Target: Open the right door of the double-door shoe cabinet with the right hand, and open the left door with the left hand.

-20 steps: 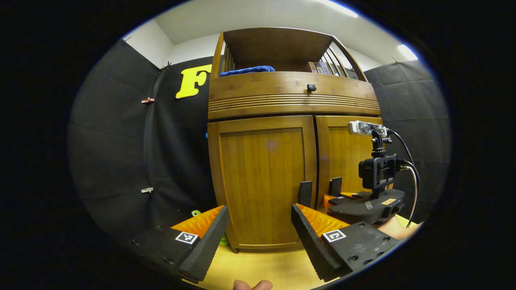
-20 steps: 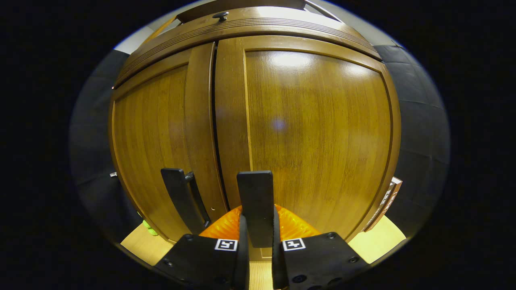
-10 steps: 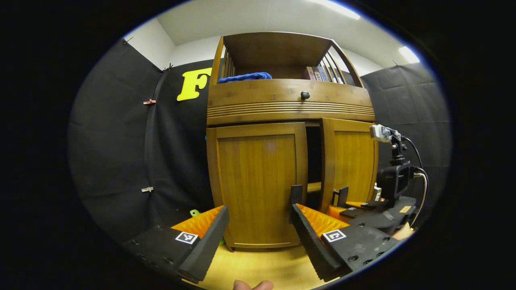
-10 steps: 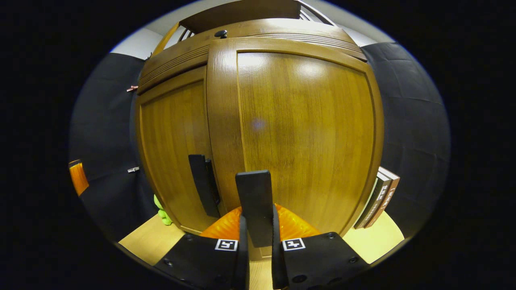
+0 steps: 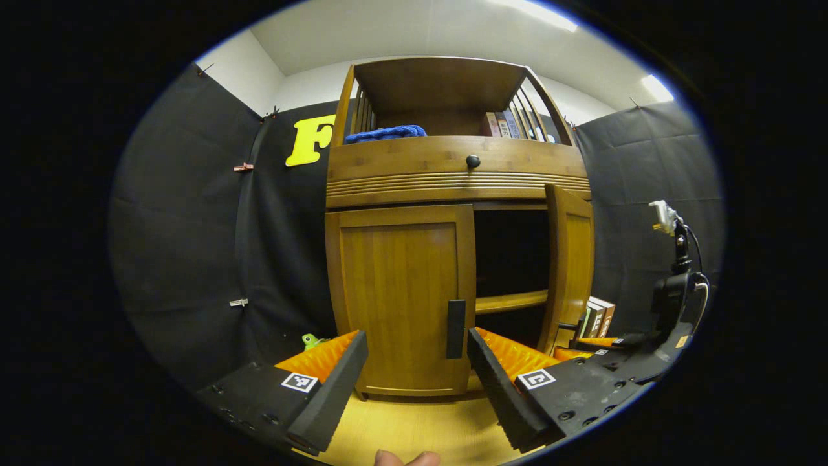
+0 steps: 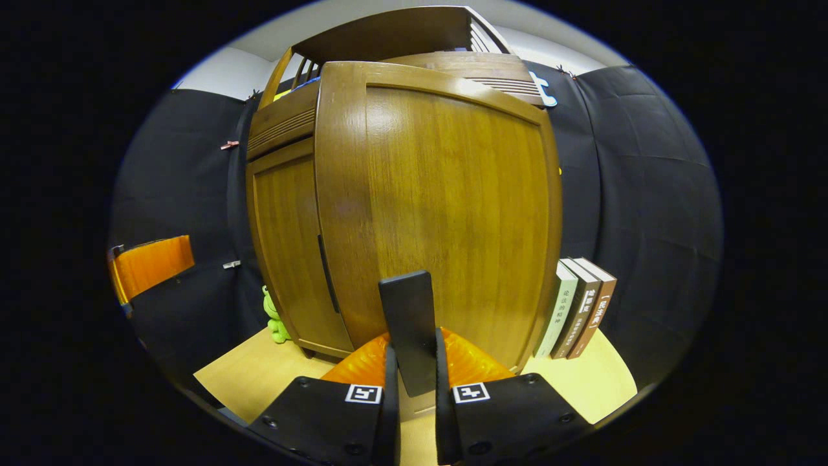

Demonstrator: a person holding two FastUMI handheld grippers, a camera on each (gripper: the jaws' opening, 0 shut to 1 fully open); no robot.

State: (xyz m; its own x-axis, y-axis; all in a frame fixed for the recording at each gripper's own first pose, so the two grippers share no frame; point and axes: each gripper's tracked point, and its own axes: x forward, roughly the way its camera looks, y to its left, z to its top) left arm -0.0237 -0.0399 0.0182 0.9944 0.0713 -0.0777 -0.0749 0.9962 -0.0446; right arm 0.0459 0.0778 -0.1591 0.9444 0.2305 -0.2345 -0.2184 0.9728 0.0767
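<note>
Right tool [image 6: 414, 414] clamped on flat black handle [image 6: 408, 330] of brown wooden right door [image 6: 446, 207], both fingers pressing its sides; grip low on handle, likely for leverage on the swing. Right door seen swung well out from brown wooden shoe cabinet [image 5: 453, 168], dark interior and wooden inner shelf [image 5: 511, 301] exposed. Left tool [image 5: 414, 382] held spread wide, gripping nothing, lined up toward flat black handle of left door [image 5: 455, 329], not touching. Brown wooden left door [image 5: 398, 298] shut. Gap between left tool and handle hard to judge through fisheye. Upright books [image 6: 579, 314] stood on light wooden tabletop [image 6: 259, 372] beside cabinet.
</note>
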